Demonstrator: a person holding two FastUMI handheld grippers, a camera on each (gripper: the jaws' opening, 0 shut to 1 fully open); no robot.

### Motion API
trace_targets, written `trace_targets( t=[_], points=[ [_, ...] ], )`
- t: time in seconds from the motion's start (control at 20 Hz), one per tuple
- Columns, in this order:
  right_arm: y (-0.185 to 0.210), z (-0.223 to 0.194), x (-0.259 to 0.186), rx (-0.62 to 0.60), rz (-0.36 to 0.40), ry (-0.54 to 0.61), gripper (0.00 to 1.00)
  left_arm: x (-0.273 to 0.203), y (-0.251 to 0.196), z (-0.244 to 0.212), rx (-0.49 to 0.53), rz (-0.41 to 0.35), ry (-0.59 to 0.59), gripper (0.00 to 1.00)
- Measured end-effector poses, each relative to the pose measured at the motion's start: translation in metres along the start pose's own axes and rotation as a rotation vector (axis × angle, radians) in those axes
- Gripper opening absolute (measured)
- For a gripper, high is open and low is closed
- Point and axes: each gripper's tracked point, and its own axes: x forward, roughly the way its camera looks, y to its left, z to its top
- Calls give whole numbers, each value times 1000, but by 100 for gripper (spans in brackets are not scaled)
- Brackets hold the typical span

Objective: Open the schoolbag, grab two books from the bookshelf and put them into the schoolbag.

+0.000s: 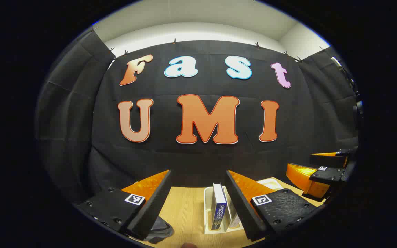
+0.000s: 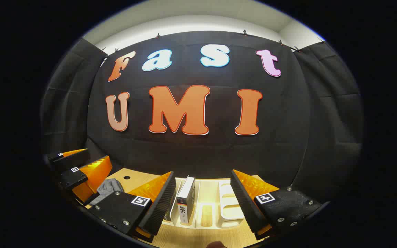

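**Both claws spread wide above the table, books upright in the rack**

In the left gripper view, starting at the left edge, I see a dark grey bundle that I take for the schoolbag [image 1: 159, 232] lying on the wooden table [image 1: 188, 213], partly hidden behind my left finger [image 1: 150, 206]. My left gripper [image 1: 198, 206] is held wide apart and grips nothing; the gap between its fingers frames bare table and the white bookshelf [image 1: 207, 210]. A blue book [image 1: 218, 206] stands upright in that rack, spine toward me, just beside the inner face of the other finger. Farther right, near the edge, the right gripper [image 1: 317, 172] hangs over the table, apart from the rack.

In the right gripper view, at the far left I see the left gripper [image 2: 78, 168] above the table, and just to its right the grey schoolbag [image 2: 109, 189] lying flat. My right gripper [image 2: 203, 206] is also spread wide and empty. Between its fingers sits the bookshelf [image 2: 229, 206], with a white book [image 2: 186, 199] standing upright in a slot close to the left-hand finger [image 2: 160, 206]. A darker book seems to lean just behind that finger, but I cannot make it out properly. The slots to the right of the white book hold nothing that I can see.
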Motion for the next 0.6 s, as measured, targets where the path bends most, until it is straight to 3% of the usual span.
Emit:
trace_targets(
  t=[0.6],
  points=[
    [-2,-4,3,5,-7,7,95,1,2,0,11,6,0,96]
  ],
)
